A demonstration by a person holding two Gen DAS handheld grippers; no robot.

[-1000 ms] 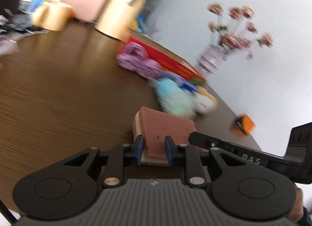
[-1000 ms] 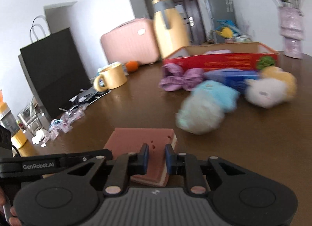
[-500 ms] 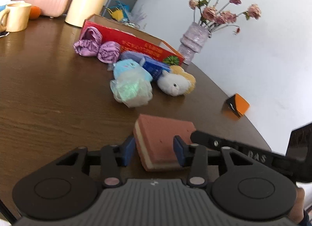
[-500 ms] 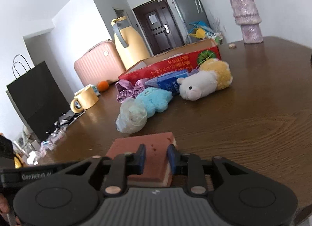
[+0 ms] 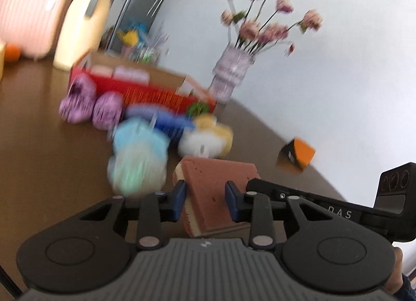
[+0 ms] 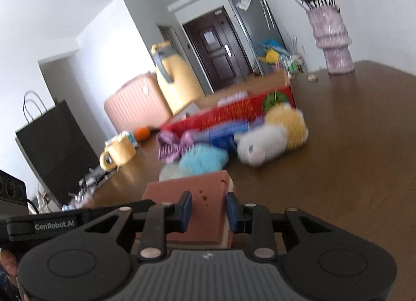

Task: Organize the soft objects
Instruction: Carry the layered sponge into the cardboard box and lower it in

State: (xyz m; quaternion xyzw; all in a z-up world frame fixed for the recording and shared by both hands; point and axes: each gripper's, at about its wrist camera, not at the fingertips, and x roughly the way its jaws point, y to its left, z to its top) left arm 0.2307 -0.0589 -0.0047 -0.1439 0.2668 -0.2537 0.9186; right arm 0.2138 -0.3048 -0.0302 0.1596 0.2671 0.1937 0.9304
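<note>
As both tongs straddle it, sponge (image 5: 215,186) between pads, left tongs (image 5: 205,201) closing, right tongs (image 6: 208,208) gripping.

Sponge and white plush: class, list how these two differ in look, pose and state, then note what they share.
Shape: the sponge is a flat, straight-edged slab; the plush is rounded. Colour: the sponge is reddish-brown over a cream layer; the plush is white and yellow. State: the sponge sits clamped in the right gripper's jaws; the plush lies free on the table. Shared: both are soft things.
</note>
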